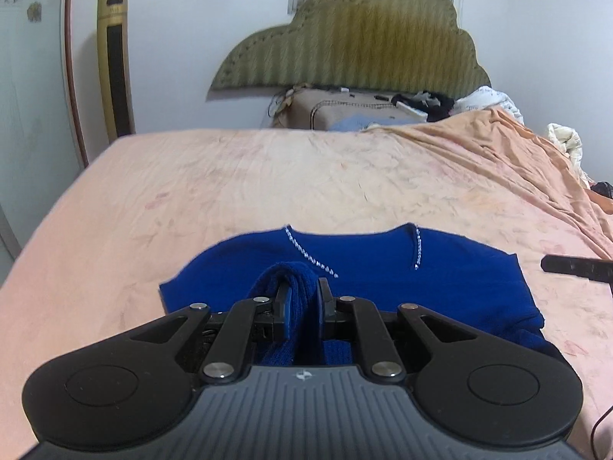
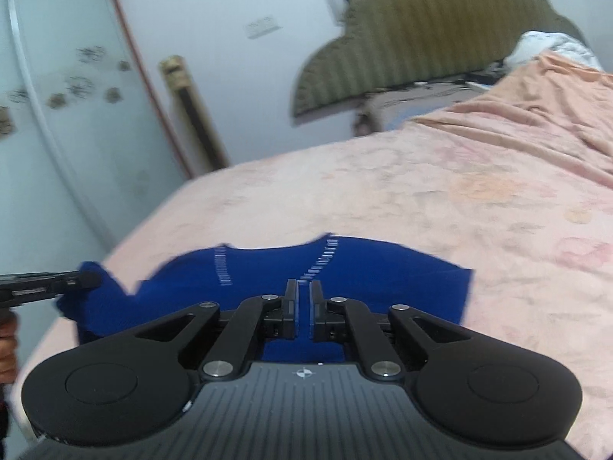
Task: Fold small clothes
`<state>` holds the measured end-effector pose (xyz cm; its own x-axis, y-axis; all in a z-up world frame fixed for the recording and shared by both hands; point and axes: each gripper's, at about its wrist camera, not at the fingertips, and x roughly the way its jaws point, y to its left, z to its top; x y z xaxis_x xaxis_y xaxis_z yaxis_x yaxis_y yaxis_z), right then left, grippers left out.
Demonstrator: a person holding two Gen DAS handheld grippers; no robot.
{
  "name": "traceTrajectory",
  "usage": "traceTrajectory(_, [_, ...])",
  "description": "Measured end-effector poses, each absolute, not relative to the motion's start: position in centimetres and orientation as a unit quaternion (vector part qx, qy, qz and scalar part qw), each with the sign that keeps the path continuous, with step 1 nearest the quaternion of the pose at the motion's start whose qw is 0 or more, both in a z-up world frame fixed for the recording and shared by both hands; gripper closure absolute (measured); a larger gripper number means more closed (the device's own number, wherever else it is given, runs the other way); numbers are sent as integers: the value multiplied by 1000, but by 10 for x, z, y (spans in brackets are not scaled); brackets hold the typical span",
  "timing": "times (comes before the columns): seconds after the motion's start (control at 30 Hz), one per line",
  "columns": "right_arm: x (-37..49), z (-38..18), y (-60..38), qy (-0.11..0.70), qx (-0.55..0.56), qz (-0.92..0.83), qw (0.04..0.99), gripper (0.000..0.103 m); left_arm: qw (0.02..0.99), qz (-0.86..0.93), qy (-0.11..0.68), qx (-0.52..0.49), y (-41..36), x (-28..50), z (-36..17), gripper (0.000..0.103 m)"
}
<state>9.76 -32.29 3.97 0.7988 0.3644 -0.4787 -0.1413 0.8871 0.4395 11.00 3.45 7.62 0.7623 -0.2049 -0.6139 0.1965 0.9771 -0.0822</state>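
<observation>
The bed [image 1: 268, 176] carries a blue top [image 1: 440, 280] at its near edge. The left gripper [image 1: 302, 306] pinches a bunched fold at six o'clock. The right gripper [image 2: 302, 306], jaws nearly closed, holds nothing. Best lift slowly, keeping edges aligned.

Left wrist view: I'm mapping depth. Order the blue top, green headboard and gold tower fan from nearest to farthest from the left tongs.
1. blue top, clamped in the left tongs.
2. gold tower fan, far left by the wall.
3. green headboard, centre back; close to the fan's depth.
</observation>
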Motion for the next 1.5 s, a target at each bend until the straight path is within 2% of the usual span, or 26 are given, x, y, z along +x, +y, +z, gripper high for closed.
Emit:
traceTrajectory(0.07, [96,34,-322,290,188,152,926,63,937,-106,332,-3,34,112,73,91])
traceTrajectory(0.1, [92,30,-320,292,177,168,925,48,937,-104,334,1,34,112,71,91])
traceTrajectory(0.13, [86,27,-314,294,156,177,926,40,936,-103,335,4,35,111,69,91])
traceTrajectory(0.27, [58,17,-280,298,-16,180,937,41,934,-105,340,9,37,111,68,91])
traceTrajectory(0.4, [33,1,-239,287,-211,216,909,41,934,-106,341,15,35,110,67,91])
traceTrajectory(0.6, [40,-11,-202,255,-289,276,880,36,934,-103,343,18,34,107,65,91])
traceTrajectory(0.67, [45,-16,-192,247,-299,292,874,40,934,-102,343,15,37,105,66,91])
traceTrajectory(0.7, [48,-16,-190,252,-295,302,871,56,934,-102,343,14,38,104,67,91])
traceTrajectory(0.73, [51,-15,-188,260,-285,308,870,81,934,-102,342,12,40,103,68,91])
traceTrajectory(0.77, [51,-13,-188,268,-269,308,872,90,934,-102,342,9,43,103,69,91])
traceTrajectory(0.8, [52,-12,-190,269,-254,306,877,94,934,-101,342,4,45,102,70,91])
traceTrajectory(0.97, [52,15,-227,230,-124,262,929,94,939,-100,328,-27,54,105,81,91])
traceTrajectory(1.13, [92,36,-276,212,27,164,963,94,944,-84,317,-39,50,133,87,91])
traceTrajectory(1.27, [125,29,-290,225,78,113,965,94,938,-72,336,-41,43,169,77,91])
traceTrajectory(1.47, [183,2,-285,270,83,64,957,94,926,-65,371,-35,35,216,43,88])
traceTrajectory(1.5, [196,-4,-285,286,90,53,953,88,919,-61,388,-42,38,223,36,85])
